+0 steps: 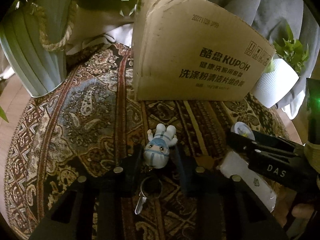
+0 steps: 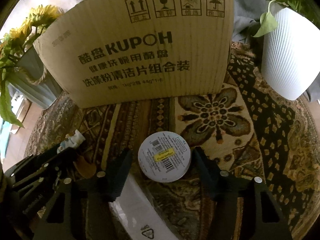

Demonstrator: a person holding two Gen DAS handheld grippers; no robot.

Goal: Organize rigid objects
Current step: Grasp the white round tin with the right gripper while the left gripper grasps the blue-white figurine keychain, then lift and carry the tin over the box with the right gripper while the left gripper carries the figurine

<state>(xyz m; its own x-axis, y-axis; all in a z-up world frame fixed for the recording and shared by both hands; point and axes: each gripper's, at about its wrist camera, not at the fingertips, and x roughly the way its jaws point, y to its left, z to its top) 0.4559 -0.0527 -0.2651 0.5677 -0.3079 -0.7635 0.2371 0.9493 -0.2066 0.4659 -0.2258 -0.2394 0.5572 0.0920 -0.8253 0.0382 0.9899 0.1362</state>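
My left fingers (image 1: 159, 156) closed on the doll keychain (image 1: 160, 148), my right fingers (image 2: 163, 160) part-open, straddling the round tin (image 2: 164, 157) without touching, cardboard box (image 2: 140, 46) behind, patterned tabletop (image 2: 260, 140).

L gripper (image 1: 158, 156): pitched steeply down, jaws closed to the sides of a small figure keychain (image 1: 159, 150), pads touching it. R gripper (image 2: 162, 160): also pitched down, jaws straddling a round tin (image 2: 164, 157) w/ a gap each side, no pad contact. R gripper body seen at right of L wrist view; both grippers side by side, close.
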